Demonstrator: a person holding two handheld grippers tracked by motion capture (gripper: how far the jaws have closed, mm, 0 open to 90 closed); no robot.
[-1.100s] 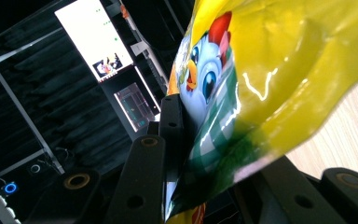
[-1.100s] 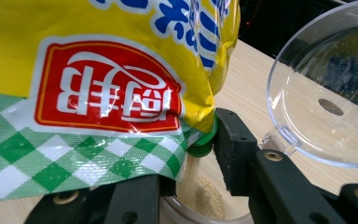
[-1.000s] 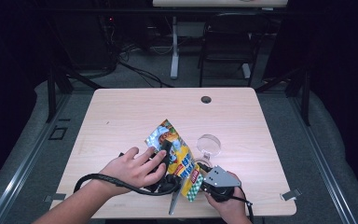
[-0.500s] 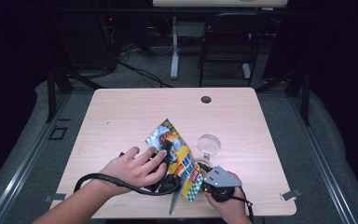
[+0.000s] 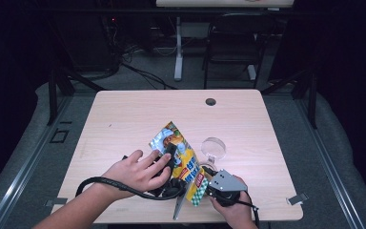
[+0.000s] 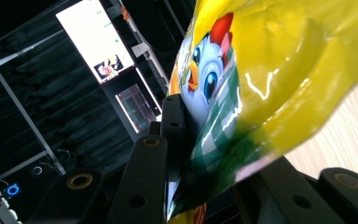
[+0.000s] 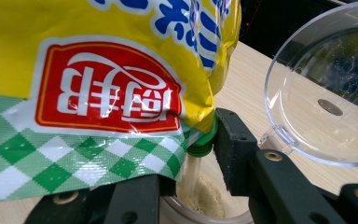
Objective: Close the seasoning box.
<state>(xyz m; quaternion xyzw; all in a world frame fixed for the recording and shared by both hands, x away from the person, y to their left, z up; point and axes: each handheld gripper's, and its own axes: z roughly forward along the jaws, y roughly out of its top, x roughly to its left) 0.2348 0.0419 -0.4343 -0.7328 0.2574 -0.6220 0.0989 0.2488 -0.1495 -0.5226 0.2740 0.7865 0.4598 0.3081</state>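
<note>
The yellow seasoning bag (image 5: 183,160) stood tilted near the front edge of the table (image 5: 124,119), a little right of the middle, held up between the two hands. In the high view the left gripper (image 5: 171,150) lay against the bag's left side with the hand (image 5: 136,171) over it; in the left gripper view its jaws pinched the glossy film (image 6: 261,79), one jaw dark behind the bag's edge and the other beneath it. The right gripper (image 5: 208,187) sat at the bag's lower corner, close to the table's front edge, with its grey plate uppermost. In the right gripper view the bag's checked lower corner (image 7: 74,154) lay over the left jaw and a small green spout (image 7: 203,142) sat just beside the right jaw's pad, so I could not tell whether those jaws pressed on anything. Below the spout a pale stream ran into a clear cup (image 7: 200,205) holding pale granules. A clear round lid (image 5: 213,147) lay on the table just beyond the right gripper, near the bag's right edge. Behind these things the tabletop ran bare to the far edge, where a dark cable hole (image 5: 210,101) sat; the left half and the right margin were also free wood.
</note>
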